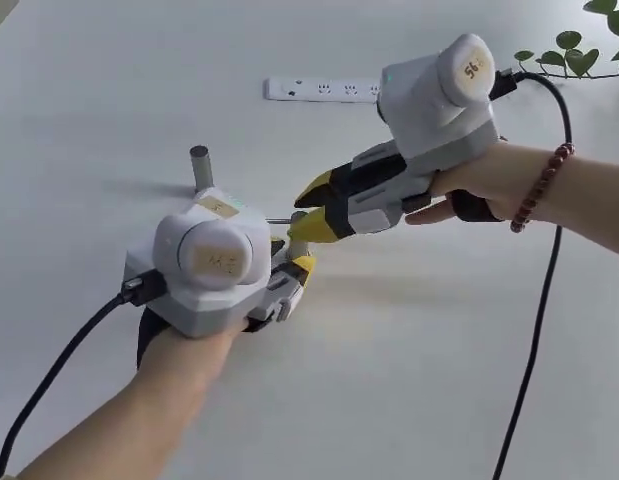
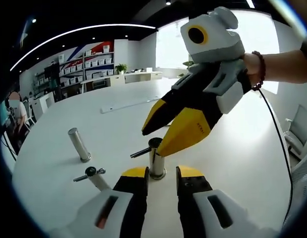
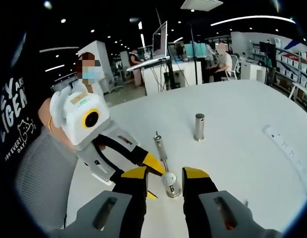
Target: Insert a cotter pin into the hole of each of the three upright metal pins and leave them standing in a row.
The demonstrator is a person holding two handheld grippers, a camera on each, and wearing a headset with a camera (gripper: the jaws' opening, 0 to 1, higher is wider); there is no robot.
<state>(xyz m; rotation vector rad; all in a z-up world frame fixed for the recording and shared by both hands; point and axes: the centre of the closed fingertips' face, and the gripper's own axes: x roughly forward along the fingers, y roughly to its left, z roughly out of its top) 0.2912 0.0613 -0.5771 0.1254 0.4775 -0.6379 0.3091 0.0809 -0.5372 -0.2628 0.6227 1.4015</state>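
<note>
White table (image 1: 409,380). Right gripper (image 1: 297,214), jaws parted, tips by the top of the middle metal pin (image 2: 155,159). Left gripper (image 2: 162,172), jaws apart, straddles that pin's base with a gap showing. Cotter pin (image 2: 140,152) juts from its hole. Far pin (image 2: 80,145) upright, bare. Near pin (image 2: 99,182) carries a second cotter pin (image 2: 89,173).

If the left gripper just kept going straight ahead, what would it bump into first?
Probably the upright metal pin right at its jaw tips; the right gripper hangs just beyond it.
</note>
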